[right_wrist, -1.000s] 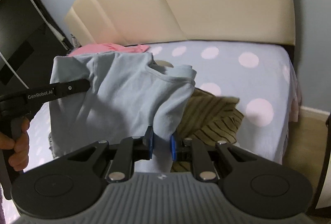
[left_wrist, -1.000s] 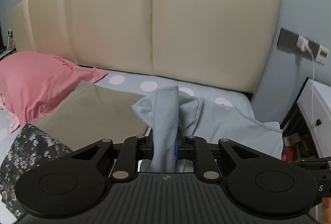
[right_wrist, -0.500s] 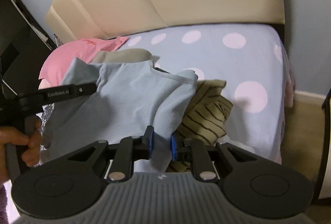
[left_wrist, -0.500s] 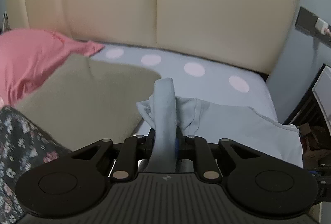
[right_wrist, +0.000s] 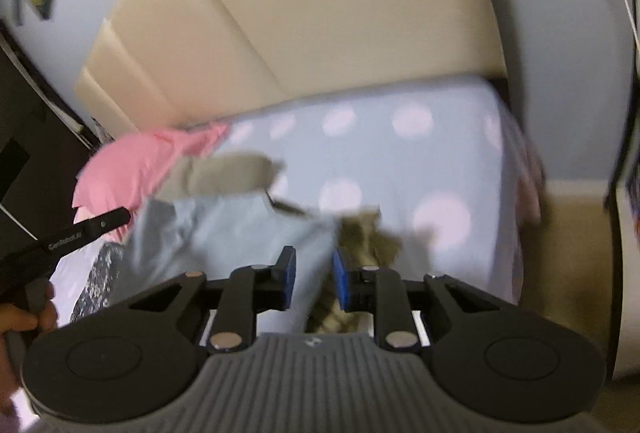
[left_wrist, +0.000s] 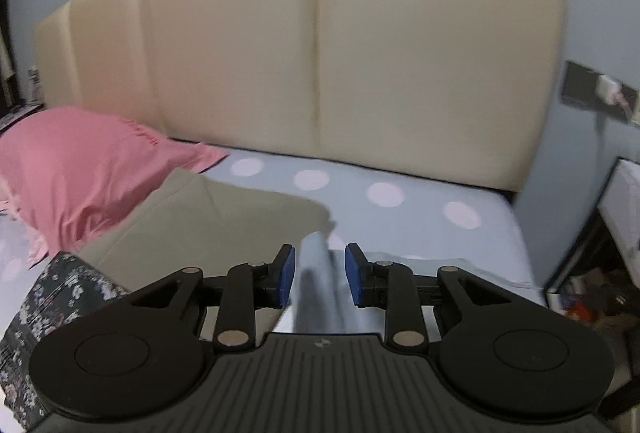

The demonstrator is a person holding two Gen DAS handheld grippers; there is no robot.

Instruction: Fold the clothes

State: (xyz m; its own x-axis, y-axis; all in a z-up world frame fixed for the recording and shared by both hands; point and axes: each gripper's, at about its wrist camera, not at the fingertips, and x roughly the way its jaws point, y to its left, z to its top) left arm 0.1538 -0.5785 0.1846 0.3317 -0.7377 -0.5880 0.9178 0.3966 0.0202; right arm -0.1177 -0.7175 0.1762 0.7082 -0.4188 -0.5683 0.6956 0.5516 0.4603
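Note:
A light blue shirt (right_wrist: 224,233) hangs between my two grippers over the bed. The jaws of my left gripper (left_wrist: 320,275) are opening, and a strip of the shirt (left_wrist: 314,309) slides down between the blue pads without being pressed. My right gripper (right_wrist: 314,279) is opening as well, with the shirt's edge loose in its gap. In the right wrist view, the left gripper's finger (right_wrist: 92,229) and a person's hand (right_wrist: 20,317) show at the left. The picture is blurred.
The bed has a lilac dotted sheet (left_wrist: 420,209) and a cream headboard (left_wrist: 320,53). On it lie a pink pillow (left_wrist: 80,173), a folded olive garment (left_wrist: 208,229), a dark floral garment (left_wrist: 52,297) and a striped olive garment (right_wrist: 368,237). A white nightstand (left_wrist: 624,201) stands at right.
Both grippers were shut on the blue shirt and now stand open. The shirt has dropped lower and slips between the pads. Both views have swung toward the headboard.

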